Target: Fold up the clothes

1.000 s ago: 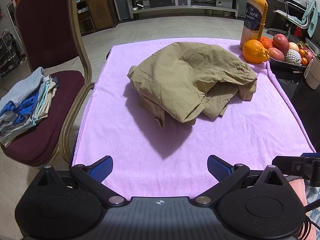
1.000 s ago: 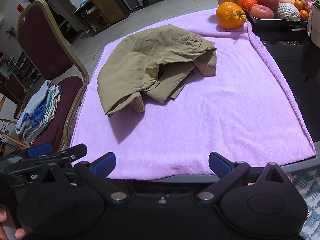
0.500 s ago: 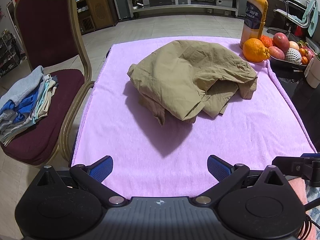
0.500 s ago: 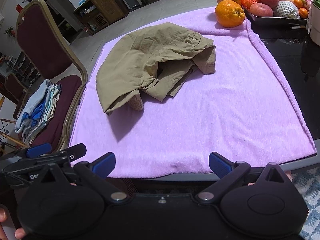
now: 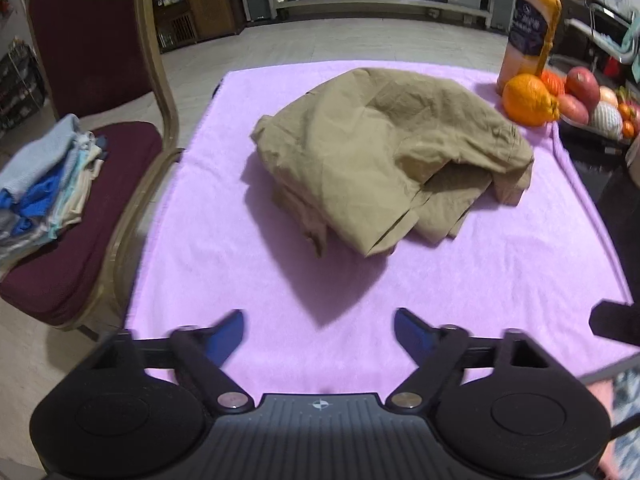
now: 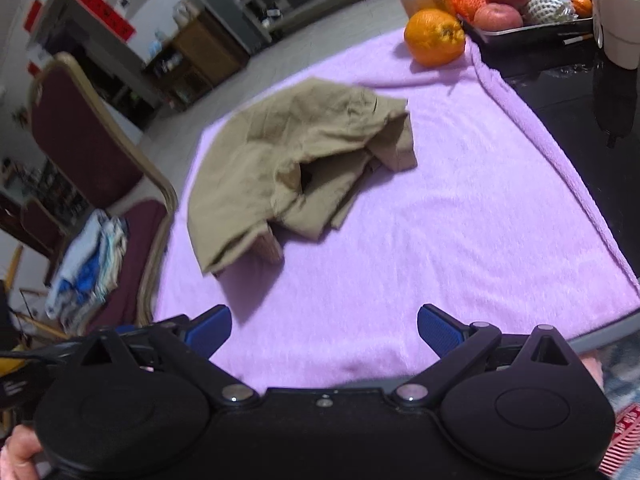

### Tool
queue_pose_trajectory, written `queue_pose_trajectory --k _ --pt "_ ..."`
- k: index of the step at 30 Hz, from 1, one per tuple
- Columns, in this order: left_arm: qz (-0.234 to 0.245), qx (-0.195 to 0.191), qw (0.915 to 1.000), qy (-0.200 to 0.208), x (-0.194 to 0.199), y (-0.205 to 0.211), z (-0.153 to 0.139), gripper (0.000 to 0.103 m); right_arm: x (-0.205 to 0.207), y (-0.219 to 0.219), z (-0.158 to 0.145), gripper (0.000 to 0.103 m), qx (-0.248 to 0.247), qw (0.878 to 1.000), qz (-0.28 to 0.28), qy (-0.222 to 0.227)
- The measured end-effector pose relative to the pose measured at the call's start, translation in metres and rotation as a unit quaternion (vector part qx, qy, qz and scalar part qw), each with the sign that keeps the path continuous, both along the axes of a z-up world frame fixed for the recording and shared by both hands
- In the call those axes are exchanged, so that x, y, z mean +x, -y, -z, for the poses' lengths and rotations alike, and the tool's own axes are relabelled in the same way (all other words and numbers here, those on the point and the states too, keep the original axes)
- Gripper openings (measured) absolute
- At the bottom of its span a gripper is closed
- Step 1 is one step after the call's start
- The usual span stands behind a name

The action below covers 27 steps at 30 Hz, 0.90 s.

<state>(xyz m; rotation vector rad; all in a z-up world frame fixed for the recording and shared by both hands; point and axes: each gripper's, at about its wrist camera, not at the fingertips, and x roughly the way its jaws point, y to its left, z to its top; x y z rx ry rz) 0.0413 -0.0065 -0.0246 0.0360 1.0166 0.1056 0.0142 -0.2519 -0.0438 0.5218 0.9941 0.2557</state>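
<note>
A crumpled khaki garment lies in a heap in the middle of the purple towel that covers the table. My left gripper hovers over the towel's near edge, well short of the garment; its jaws are closing with nothing between them. My right gripper stands open over the same near edge, empty, the garment ahead and to its left. A stack of folded clothes rests on the maroon chair left of the table.
An orange, a juice bottle and a tray of fruit stand at the far right corner. A white cup sits on the dark tabletop right of the towel. Shelves and cabinets line the far wall.
Both grippers moved forward over the towel toward the garment. The left gripper's blue fingers have drawn closer together. The right view has rolled slightly.
</note>
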Motion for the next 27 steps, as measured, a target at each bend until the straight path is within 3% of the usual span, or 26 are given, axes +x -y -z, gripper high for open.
queue_pose_trajectory --k 2,4,5,7,13,15,16,19,22,27 --pt "-0.007 -0.012 0.9999 0.003 0.009 0.004 0.004 0.053 -0.002 0.005 0.0 0.065 0.009 1.0 0.007 0.024" --pt "-0.012 -0.019 0.9997 0.001 0.019 0.009 0.01 0.054 -0.001 0.012 0.003 0.051 0.025 0.999 0.016 0.03" --pt "-0.013 -0.021 0.9997 -0.003 0.024 0.012 0.013 0.061 0.001 0.015 0.005 0.048 0.033 0.999 0.017 0.031" --pt "-0.012 -0.02 0.9997 -0.002 0.032 0.018 0.018 0.079 0.003 0.02 0.01 0.048 0.047 0.998 0.02 0.031" --pt "-0.015 -0.018 0.9993 0.028 0.063 0.022 0.028 0.073 0.019 0.031 0.028 0.05 0.078 0.996 0.03 0.015" --pt "-0.017 -0.007 0.9996 0.022 0.074 0.021 0.036 0.053 0.026 0.031 0.033 0.05 0.082 0.996 0.03 0.011" --pt "-0.016 -0.005 0.9997 0.015 0.079 0.02 0.04 0.035 0.03 0.03 0.036 0.05 0.083 0.996 0.028 0.009" --pt "-0.021 -0.003 0.9995 0.022 0.083 0.012 0.043 0.009 0.045 0.027 0.044 0.05 0.085 0.996 0.022 0.003" --pt "-0.044 0.011 0.9976 0.053 0.081 0.001 0.032 0.006 0.071 0.02 0.053 0.05 0.076 0.997 0.012 0.003" --pt "-0.075 -0.009 0.9935 0.085 0.09 -0.03 0.005 0.006 0.135 0.003 0.084 0.05 0.102 0.994 0.022 -0.022"
